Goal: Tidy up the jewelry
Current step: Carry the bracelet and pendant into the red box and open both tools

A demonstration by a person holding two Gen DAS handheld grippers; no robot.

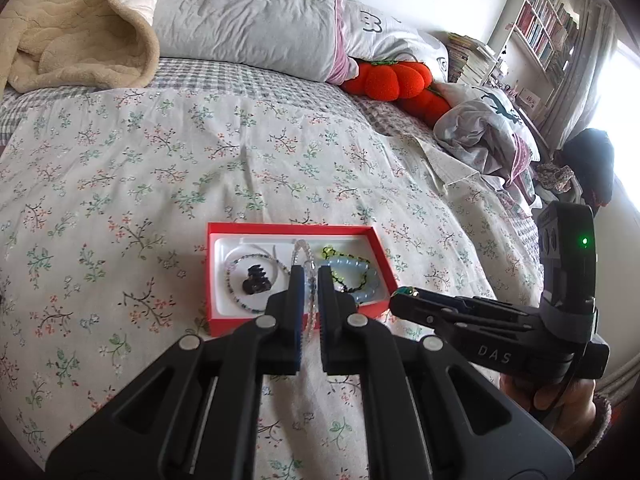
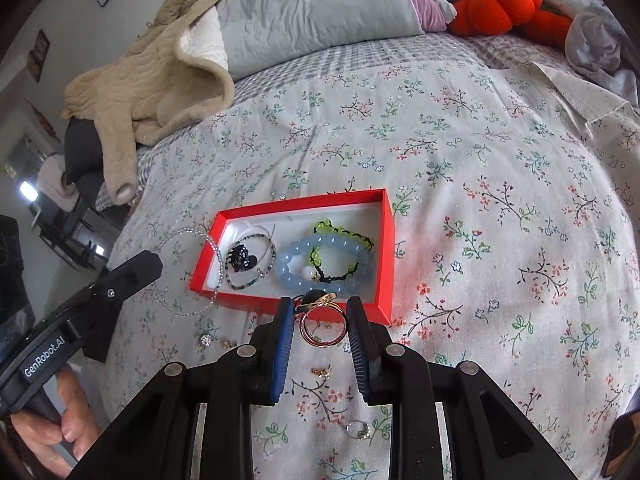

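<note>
A red jewelry box (image 1: pixel 294 230) (image 2: pixel 390 240) with a white inside lies on the floral bedspread. It holds a blue bead bracelet (image 2: pixel 320 242), a green and black cord bracelet (image 2: pixel 352 256), a thin bead bracelet (image 2: pixel 272 254) and a black hair clip (image 2: pixel 242 259). My left gripper (image 1: pixel 309 276) (image 2: pixel 136 276) is shut on a clear crystal bead bracelet (image 1: pixel 308 264) (image 2: pixel 188 232), held upright over the box's near-left edge. My right gripper (image 2: pixel 318 308) (image 1: pixel 404 294) is shut on a gold ring with a dark stone (image 2: pixel 320 318), just before the box's front wall.
Small earrings (image 2: pixel 206 339) (image 2: pixel 322 371) and a silver ring (image 2: pixel 358 429) lie loose on the bedspread in front of the box. Pillows (image 1: pixel 248 12), a beige blanket (image 1: pixel 72 32) and orange plush pumpkins (image 1: pixel 384 76) lie at the bed's far end. A bookshelf (image 1: pixel 544 28) stands behind.
</note>
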